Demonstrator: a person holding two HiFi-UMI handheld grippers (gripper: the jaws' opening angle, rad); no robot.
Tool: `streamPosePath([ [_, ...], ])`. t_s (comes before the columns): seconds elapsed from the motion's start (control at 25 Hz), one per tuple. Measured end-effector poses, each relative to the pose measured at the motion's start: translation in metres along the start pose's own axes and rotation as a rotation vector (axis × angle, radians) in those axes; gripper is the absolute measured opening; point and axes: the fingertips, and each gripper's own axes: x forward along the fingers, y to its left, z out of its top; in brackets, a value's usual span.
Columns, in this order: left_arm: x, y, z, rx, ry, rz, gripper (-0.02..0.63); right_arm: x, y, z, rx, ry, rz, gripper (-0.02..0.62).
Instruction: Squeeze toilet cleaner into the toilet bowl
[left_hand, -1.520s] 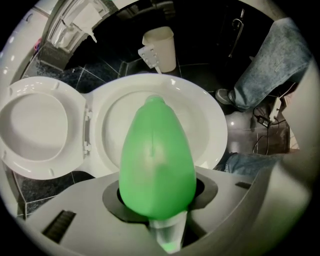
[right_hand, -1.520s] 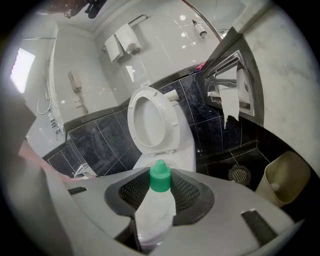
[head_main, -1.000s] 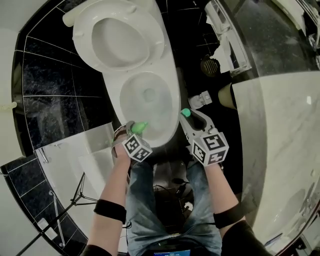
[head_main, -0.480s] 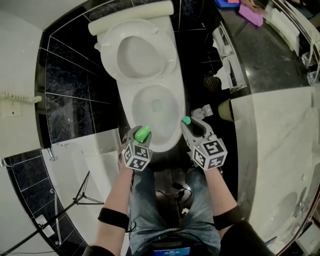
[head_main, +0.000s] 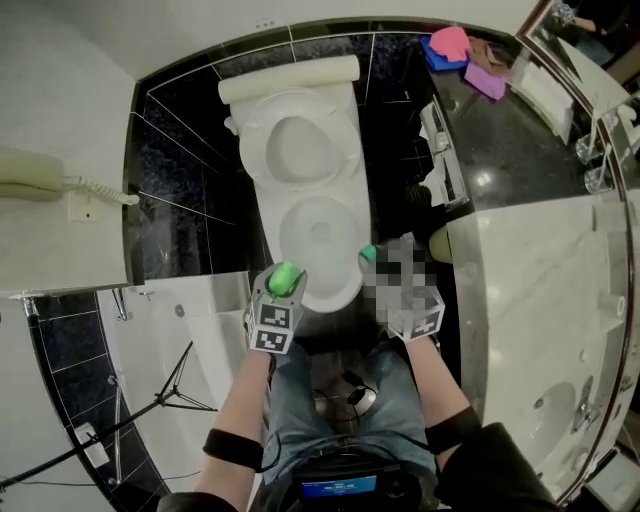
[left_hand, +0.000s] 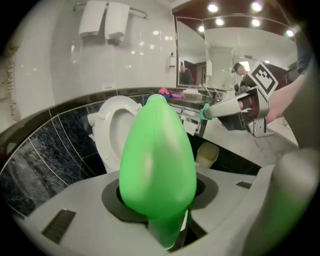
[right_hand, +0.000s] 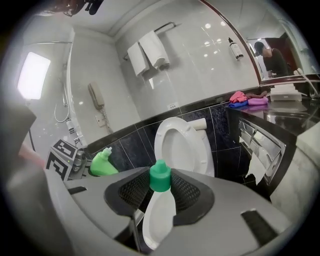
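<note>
**Head view.** I stand over the toilet (head_main: 262, 125). Its seat (head_main: 298, 150) is raised and its bowl (head_main: 320, 228) is uncovered. The floor (head_main: 190, 170) is black glossy tile. A white marble desk (head_main: 540, 290) runs along the right. Beyond it, a dark desk (head_main: 500, 140) carries coloured cloths (head_main: 452, 46). A wall phone (head_main: 30, 172) hangs at the left, and a tripod (head_main: 170, 385) stands at the lower left. My left tool (head_main: 278, 292) is over the near left rim of the bowl and holds a green bottle (head_main: 286, 277). My right tool (head_main: 378, 262) is at the near right rim, and a green cap (head_main: 368, 254) shows at its tip.

**Left gripper view.** The jaws of the left tool (left_hand: 160, 210) are pinched on the green bottle (left_hand: 157, 160), which fills the centre of the view. Behind it are the raised seat (left_hand: 115, 132), a band of dark wall tile (left_hand: 50, 155), white wall above, folded towels (left_hand: 105, 20) on a rail, and a mirror (left_hand: 225, 55). The right tool (left_hand: 232, 106) is in the air at the right, and a cream bin (left_hand: 207, 155) stands below it.

**Right gripper view.** The jaws of the right tool (right_hand: 160, 200) are pinched on a white bottle (right_hand: 157, 215). Its green cap (right_hand: 160, 176) points away from me toward the toilet (right_hand: 182, 145). The left tool (right_hand: 70, 160) with the green bottle (right_hand: 102, 164) is at the left, well apart from the right tool. A paper holder (right_hand: 262, 145) is fixed under the dark desk at the right. I cannot tell which of the two bottles contains the toilet cleaner.
</note>
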Motion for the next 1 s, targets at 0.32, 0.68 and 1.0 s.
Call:
streamPosePath([
  [0.32,-0.093,-0.013,0.066,-0.078,-0.107,0.015,0.187,-0.041,0.051,0.057,-0.036,-0.019,0.075,0.149],
  [0.68,-0.185,-0.025,0.118,-0.086,-0.203,0.042,0.187,-0.094,0.099,0.096,-0.099,-0.040,0.157,0.143],
  [1.0,-0.236,-0.030,0.132,-0.052,-0.230,0.055,0.189,-0.116,0.126,0.108,-0.157,-0.044,0.155,0.141],
])
